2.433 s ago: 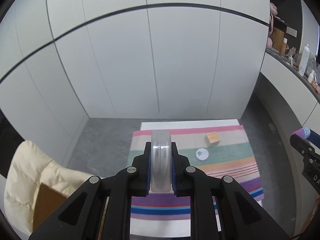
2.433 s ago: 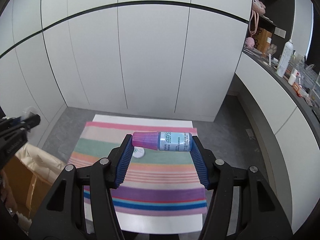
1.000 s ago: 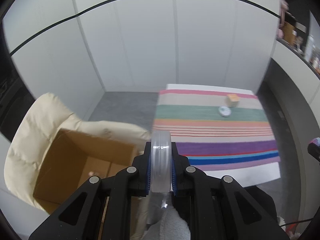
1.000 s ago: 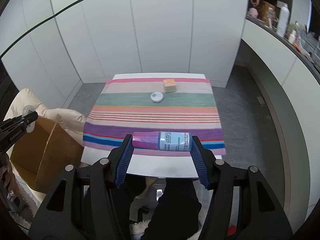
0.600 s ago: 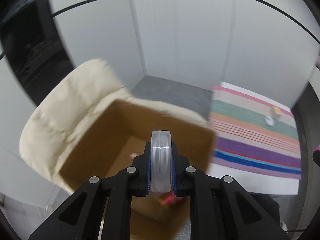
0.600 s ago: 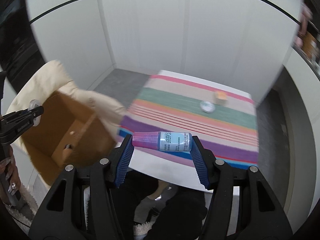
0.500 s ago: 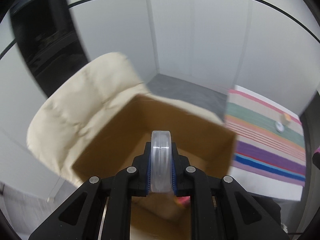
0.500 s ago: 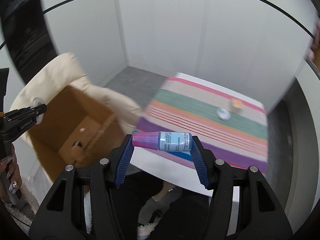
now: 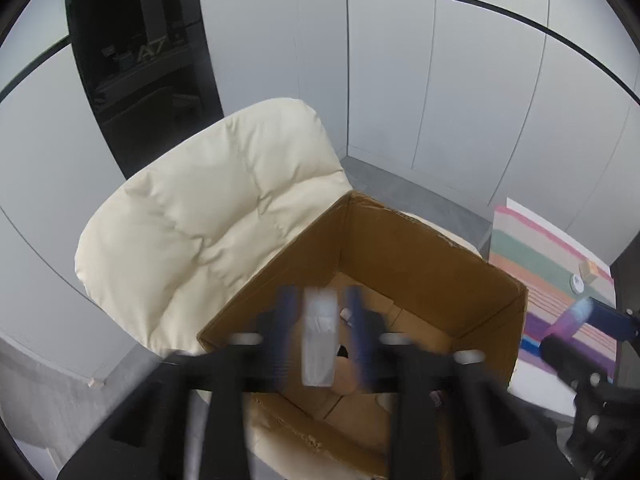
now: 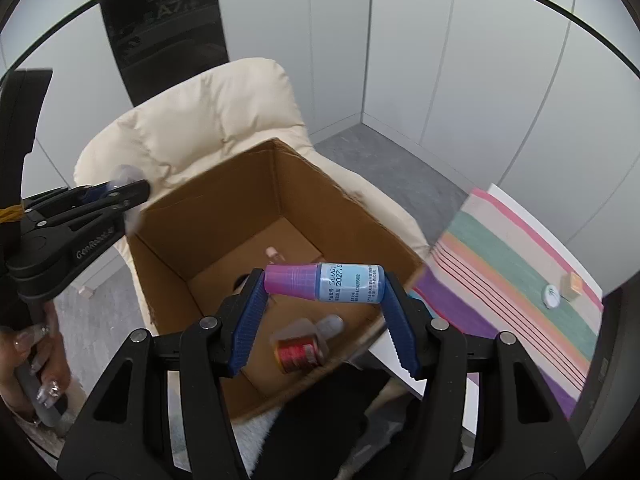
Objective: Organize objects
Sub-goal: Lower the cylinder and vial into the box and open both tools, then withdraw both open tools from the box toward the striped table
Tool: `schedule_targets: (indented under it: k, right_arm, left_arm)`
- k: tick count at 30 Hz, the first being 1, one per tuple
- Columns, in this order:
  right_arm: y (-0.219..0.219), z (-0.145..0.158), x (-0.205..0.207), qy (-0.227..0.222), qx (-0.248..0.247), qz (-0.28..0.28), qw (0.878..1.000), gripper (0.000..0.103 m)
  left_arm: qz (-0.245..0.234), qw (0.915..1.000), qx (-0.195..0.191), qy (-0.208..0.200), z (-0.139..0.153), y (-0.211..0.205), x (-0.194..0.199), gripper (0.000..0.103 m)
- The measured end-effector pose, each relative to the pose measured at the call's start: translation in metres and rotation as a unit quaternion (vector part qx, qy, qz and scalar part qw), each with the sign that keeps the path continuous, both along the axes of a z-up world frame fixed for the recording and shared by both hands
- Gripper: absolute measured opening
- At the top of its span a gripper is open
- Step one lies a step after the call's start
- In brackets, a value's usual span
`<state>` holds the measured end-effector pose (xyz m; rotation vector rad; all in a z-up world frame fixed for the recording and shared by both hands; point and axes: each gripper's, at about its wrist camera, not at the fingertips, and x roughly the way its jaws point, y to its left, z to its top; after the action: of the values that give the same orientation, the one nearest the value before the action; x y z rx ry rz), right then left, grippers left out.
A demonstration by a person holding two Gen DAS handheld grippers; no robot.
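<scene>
An open cardboard box (image 9: 404, 268) (image 10: 224, 216) stands on a cream padded chair (image 9: 208, 220). My left gripper (image 9: 320, 320) hovers over the box's near-left corner, blurred. Its jaws are opening, and a clear round container (image 9: 318, 336) hangs between them with a gap on each side. From the right wrist view the left gripper (image 10: 132, 190) sits at the box's left rim. My right gripper (image 10: 323, 280) is shut on a blue bottle with a pink cap (image 10: 340, 280), held crosswise above the box's inside. A red-labelled bottle (image 10: 300, 350) and other small items lie on the box floor.
A table with a striped cloth (image 10: 520, 264) stands to the right of the chair, with a round white tin (image 10: 551, 295) and a small wooden block (image 10: 574, 283) on it. A person's hand (image 10: 40, 360) holds the left gripper's handle. White wall panels stand behind.
Both grippers swung left from the striped table to above the cardboard box. The left jaws, shut on the clear container before, have parted from it. The right grip on the bottle is unchanged.
</scene>
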<state>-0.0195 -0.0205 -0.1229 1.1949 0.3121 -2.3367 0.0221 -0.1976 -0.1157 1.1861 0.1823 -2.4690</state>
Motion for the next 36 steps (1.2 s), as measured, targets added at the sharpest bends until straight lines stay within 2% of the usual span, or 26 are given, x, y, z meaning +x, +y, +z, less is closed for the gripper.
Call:
schedule_targets:
  k: [1,3,5,22,26,31,36]
  right_arm:
    - [-0.002,-0.001,0.0,0.003,-0.003,0.0,1.0,0.074]
    - [-0.002,-0.001,0.0,0.007,0.008,-0.011,1.0,0.103]
    - [0.0,-0.003,-0.002,0.015,0.012,-0.018,1.0,0.103]
    - [0.029,-0.008,-0.007,-0.012,0.002,-0.04,0.999,0.103]
    - [0.043,-0.004,-0.008,-0.014,-0.003,-0.055,0.998,0.103]
    - [0.063,-0.001,-0.01,-0.011,-0.009,-0.075,0.997,0.103]
    - [0.088,0.004,-0.008,-0.002,-0.009,-0.093,0.996,0.103]
  left_arm:
    - [0.002,1.0,0.001,-0.002,-0.002,0.0,-0.002,0.103]
    - [-0.005,1.0,0.005,0.006,-0.003,0.002,-0.001,0.102]
    - [-0.008,1.0,0.005,-0.001,-0.004,0.004,-0.003,0.102]
    - [-0.007,0.9999,0.001,-0.009,-0.008,0.012,-0.001,0.102]
    - [-0.018,0.9997,-0.009,-0.009,-0.01,0.02,-0.003,0.102]
    - [-0.036,0.9993,0.002,-0.013,-0.013,0.032,-0.01,0.102]
    - [-0.073,0.9972,-0.008,-0.012,-0.014,0.066,-0.024,0.102]
